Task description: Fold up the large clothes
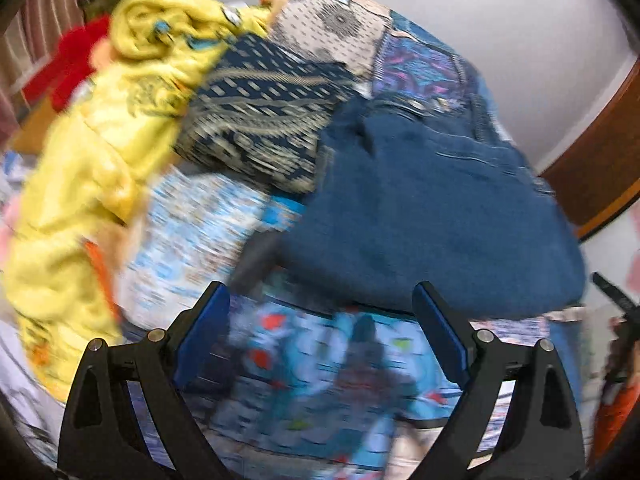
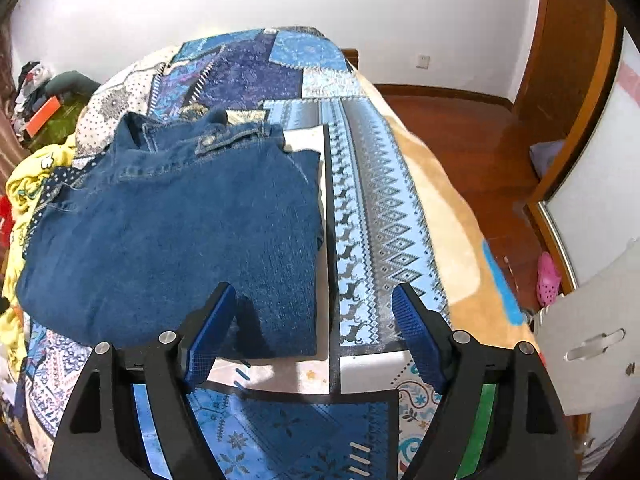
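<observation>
1. The right gripper [image 2: 314,332] sits at the bottom of the right wrist view with its blue-padded fingers [image 2: 210,336] spread wide and nothing between them.
2. Its left finger lies over the near edge of the folded jeans [image 2: 172,240]; whether the pad touches the denim I cannot tell. The other finger stands over the patterned bedspread [image 2: 380,208].
3. The left gripper [image 1: 320,332] fills the bottom of the left wrist view, fingers [image 1: 438,328] also wide apart and empty, over a blurred patch of the colourful bedspread [image 1: 320,380].
4. The jeans lie flat on the bed in a compact dark-blue rectangle, waistband and pocket seams toward the top. In the right wrist view they fill the centre left; in the left wrist view they [image 1: 432,216] sit centre right, just beyond the fingertips.
5. Beside the jeans, toward the left of both views, lies a navy garment with a gold print [image 1: 256,120], its edge partly under or against the denim.
6. Further left is a crumpled yellow garment [image 1: 100,140], with a red cloth [image 1: 68,68] at the upper left.
7. At the right of the right wrist view, past the bed's tan blanket edge [image 2: 452,216], is a wooden floor [image 2: 460,132] with a pink shoe [image 2: 547,278] near a white door [image 2: 592,184].
</observation>
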`<state>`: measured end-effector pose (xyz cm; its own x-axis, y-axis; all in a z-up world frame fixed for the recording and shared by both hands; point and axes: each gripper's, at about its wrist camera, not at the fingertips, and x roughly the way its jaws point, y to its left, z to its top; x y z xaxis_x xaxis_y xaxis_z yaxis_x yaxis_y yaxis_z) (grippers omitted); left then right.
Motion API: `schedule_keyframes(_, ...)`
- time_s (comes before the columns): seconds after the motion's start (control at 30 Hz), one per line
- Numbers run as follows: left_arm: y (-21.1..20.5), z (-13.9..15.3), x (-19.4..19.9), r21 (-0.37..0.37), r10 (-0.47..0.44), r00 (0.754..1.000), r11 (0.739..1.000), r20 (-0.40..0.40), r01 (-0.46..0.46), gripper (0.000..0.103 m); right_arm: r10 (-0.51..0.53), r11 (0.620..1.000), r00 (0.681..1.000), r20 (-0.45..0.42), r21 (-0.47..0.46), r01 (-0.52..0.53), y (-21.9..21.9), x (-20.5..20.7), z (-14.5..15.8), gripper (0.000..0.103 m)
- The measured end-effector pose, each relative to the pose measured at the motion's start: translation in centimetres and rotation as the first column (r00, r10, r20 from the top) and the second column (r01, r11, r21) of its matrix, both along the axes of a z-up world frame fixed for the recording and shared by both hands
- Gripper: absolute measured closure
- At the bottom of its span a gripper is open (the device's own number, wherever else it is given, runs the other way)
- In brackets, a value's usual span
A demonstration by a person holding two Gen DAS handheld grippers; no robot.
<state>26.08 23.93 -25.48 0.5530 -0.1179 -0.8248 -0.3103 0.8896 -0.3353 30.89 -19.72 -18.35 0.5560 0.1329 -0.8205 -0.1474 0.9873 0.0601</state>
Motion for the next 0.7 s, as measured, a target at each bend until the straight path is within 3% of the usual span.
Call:
schedule_keyframes(0.1, -1.1, -1.1, 0.7, -0.127, -0.019, 1.000, 0.992, -0.002, 0.019, 0.010, 0.013, 1.000, 0.999, 0.030, 0.012, -0.013, 0.3, -0.3, 1.2, 0.026)
schedule_keyframes(0.33, -2.2, -4.0, 2.9, -0.359, 0.002, 1.000, 0.933, -0.016, -0.007, 0.010, 0.087, 0.995, 0.994, 0.059, 0.039, -0.090, 3.4, -0.2, 2.0, 0.026)
schedule_keyframes(0.53, -1.0, -5.0, 4.1, -0.441, 0.114, 0.993, 0.892, 0.017, -0.094, 0.010, 0.161, 0.986, 0.986, 0.035, 0.040, -0.162, 6.8, 0.5, 0.9, 0.026)
schedule_keyframes(0.6, -0.3, -5.7, 4.8, -0.489, 0.138, 0.990, 0.865, 0.012, -0.115, 0.012, 0.179, 0.983, 0.984, 0.020, 0.041, -0.180, 7.8, 0.6, 0.3, 0.026)
schedule_keyframes(0.7, 0.0, -6.7, 5.7, -0.513, 0.170, 0.985, 0.846, 0.002, -0.145, 0.023, 0.202, 0.979, 0.979, -0.005, 0.038, -0.201, 8.9, 0.8, -0.7, 0.026)
